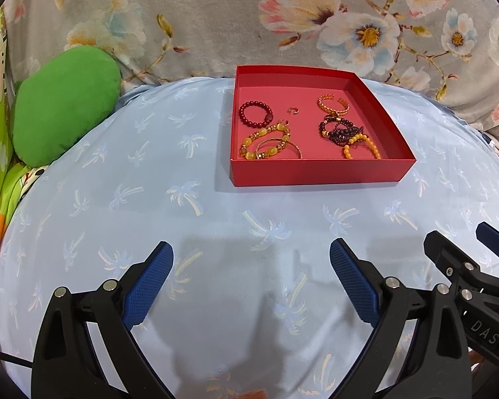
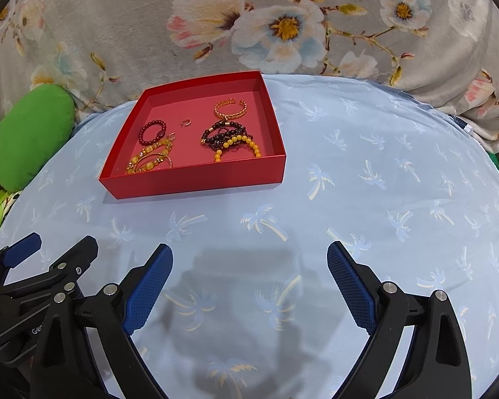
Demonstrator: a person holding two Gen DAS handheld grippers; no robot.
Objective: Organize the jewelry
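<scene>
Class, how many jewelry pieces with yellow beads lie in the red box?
2: a yellow bead bracelet front-left, an orange-yellow bead strand front-right in the red box. Tangled ones may hide more.

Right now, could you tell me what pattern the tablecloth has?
Pale blue tablecloth with palm trees; right wrist view shows it best.

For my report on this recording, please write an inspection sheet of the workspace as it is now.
Surface: light blue palm-print cloth, smooth.
Job's things: red tray holding bracelets, among them a dark red bead bracelet and a gold chain bangle, plus a small ring.
Clutter: nothing seen on the cloth.
Grippers: left gripper and right gripper open, empty, short of the tray.
Cables: thin black cable at lower left.
Surroundings: green cushion, floral blanket.
</scene>
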